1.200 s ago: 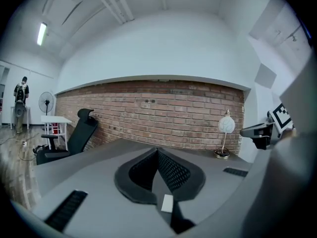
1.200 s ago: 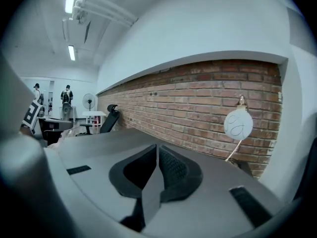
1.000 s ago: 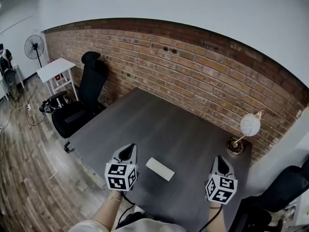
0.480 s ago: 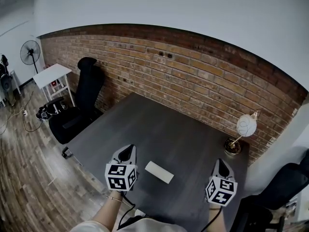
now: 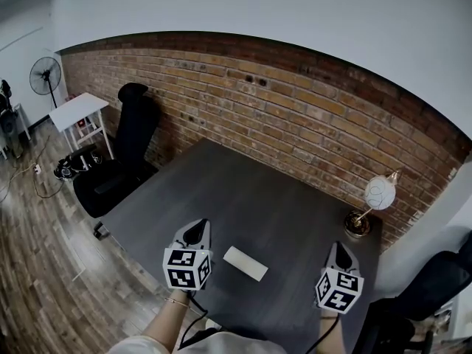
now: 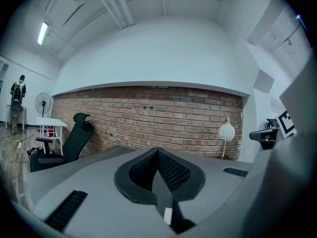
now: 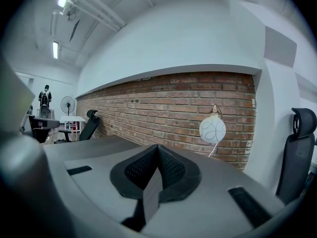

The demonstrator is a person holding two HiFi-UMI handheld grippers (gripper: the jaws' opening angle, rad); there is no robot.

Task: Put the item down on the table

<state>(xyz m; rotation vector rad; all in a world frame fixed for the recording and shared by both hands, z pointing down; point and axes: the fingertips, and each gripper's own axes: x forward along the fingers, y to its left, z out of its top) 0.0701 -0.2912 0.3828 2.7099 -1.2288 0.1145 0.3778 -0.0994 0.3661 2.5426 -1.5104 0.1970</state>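
Observation:
A flat white rectangular item [image 5: 245,263] lies on the dark grey table [image 5: 243,190] near its front edge, between my two grippers. It touches neither. My left gripper [image 5: 195,228] hovers just left of it, with its jaws shut and nothing between them, as the left gripper view [image 6: 157,150] also shows. To the right of the item, my right gripper [image 5: 338,248] is shut and empty; in the right gripper view [image 7: 158,147] the pads meet. Neither gripper view shows the item.
A globe lamp [image 5: 380,192] on a brass base stands at the table's far right corner. A brick wall [image 5: 295,116] runs behind the table. A black office chair [image 5: 122,161] stands to the left and another [image 5: 435,286] to the right. A white side table [image 5: 76,109] and a fan [image 5: 44,76] are at far left.
The head view has shifted slightly. Both grippers and the white item stay in nearly the same places on and over the table.

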